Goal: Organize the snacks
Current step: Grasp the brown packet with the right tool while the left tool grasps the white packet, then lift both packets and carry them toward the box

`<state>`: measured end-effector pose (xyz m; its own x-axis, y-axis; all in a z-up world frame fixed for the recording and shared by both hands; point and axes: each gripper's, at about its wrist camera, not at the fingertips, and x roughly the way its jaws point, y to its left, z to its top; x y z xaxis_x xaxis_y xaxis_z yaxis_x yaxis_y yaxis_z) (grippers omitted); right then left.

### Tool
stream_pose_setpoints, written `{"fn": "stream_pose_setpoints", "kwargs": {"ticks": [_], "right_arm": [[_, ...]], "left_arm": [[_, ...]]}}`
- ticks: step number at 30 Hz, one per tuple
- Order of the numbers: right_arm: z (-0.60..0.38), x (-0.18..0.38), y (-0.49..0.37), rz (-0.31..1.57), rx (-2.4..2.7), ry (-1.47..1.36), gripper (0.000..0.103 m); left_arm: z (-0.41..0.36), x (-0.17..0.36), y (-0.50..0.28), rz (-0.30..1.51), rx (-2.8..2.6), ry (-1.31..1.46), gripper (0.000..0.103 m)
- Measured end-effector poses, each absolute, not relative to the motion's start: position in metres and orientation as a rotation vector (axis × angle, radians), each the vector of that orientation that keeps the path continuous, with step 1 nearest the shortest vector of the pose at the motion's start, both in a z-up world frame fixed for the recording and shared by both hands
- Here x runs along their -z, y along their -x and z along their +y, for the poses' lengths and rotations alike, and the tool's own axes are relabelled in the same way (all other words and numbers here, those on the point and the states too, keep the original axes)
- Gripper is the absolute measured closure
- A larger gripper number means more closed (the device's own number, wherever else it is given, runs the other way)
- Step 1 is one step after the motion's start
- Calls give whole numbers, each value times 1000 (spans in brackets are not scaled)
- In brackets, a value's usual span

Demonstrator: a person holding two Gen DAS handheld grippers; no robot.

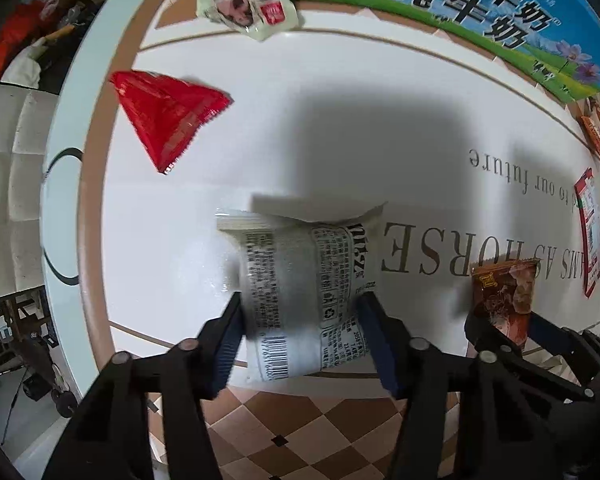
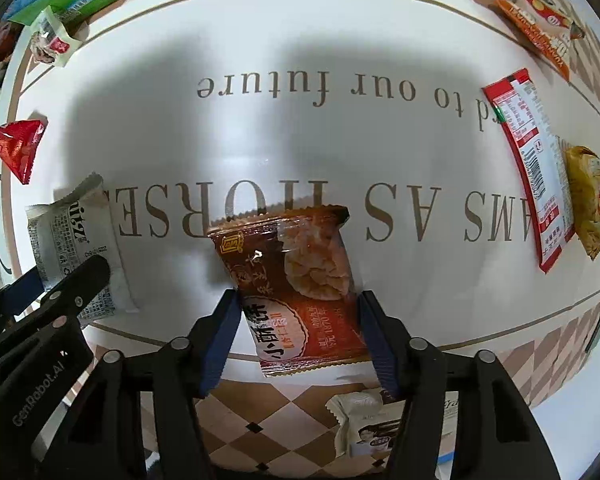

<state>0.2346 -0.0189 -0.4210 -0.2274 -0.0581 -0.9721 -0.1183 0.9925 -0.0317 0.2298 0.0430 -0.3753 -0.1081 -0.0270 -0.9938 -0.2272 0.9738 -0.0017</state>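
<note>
Left hand-held gripper squeezes a white crinkly snack packet with black print just above the white desk. Right hand-held gripper squeezes a brown shiny pastry packet beside it, near the desk's front edge.

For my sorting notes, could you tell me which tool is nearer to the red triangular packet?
Left. The left tool, gripping the white packet, sits beside the red triangular packet; the right tool, holding the brown packet, is farther off.
</note>
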Motion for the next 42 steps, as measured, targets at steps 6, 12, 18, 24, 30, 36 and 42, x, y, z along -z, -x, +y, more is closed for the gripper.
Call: {"fn": "stream_pose_setpoints", "kwargs": {"ticks": [6,12,18,24,30,36,42], "right_arm": [[-20,414,-227,1783,-68,115,44],[-35,391,-230,1748,-98,88,44],[-44,383,-229,1751,-90,55,44],[-57,397,-221,1785,-64,19,44],[-63,395,-222,1774,-55,11,44],[-71,371,-223,1748,-81,-19,44],[-77,313,-255,1669,-151,-93,44]], "left_arm": [[36,357,-229,1662,-164,200,64],[73,345,-237,1679,-147,291,59],[87,369,-241,1749,-118,429,25],[64,373,-253,1766,-177,283,29],[57,365,-254,1740,-150,257,33],[69,320,-252,1645,-119,255,33],[89,237,-289,1485,-55,313,32]]}}
